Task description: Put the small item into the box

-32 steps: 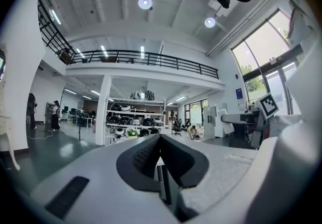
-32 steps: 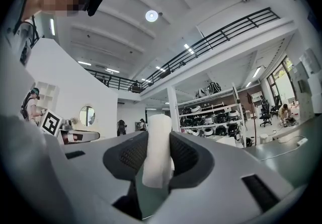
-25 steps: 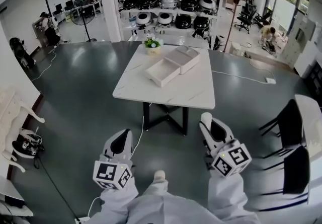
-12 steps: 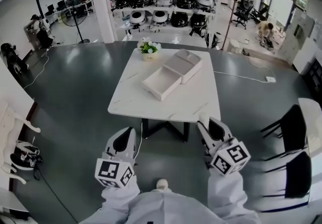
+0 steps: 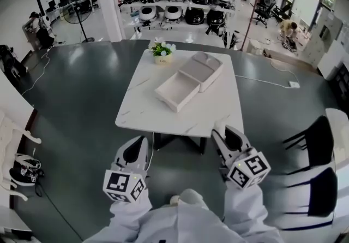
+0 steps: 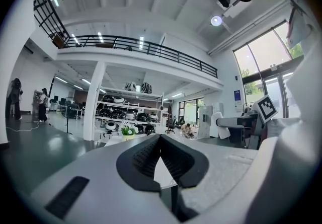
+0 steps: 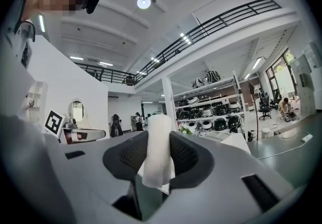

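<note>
In the head view a white open box [image 5: 176, 90] lies on the white table [image 5: 207, 116], its lid part [image 5: 202, 69] lying against the box's far side. My right gripper [image 5: 222, 130] hovers just before the table's near edge, shut on a small white cylindrical item [image 7: 158, 152] that stands up between the pads. The item's top [image 5: 221, 125] pokes above the jaws. My left gripper [image 5: 132, 149] is lower left of the table, off its edge. In the left gripper view its tips meet with nothing between them [image 6: 160, 140].
A small flower pot [image 5: 162, 51] stands at the table's far edge. Two black chairs [image 5: 316, 138] stand at the right. Shelves of round cookers [image 5: 180, 1] fill the back. A bag [image 5: 24, 171] and white furniture [image 5: 13, 132] sit at the left, and cables run over the floor.
The person has stepped toward the table, which now lies closer to both grippers. Both grippers keep their pose and the right one still holds the white item.
</note>
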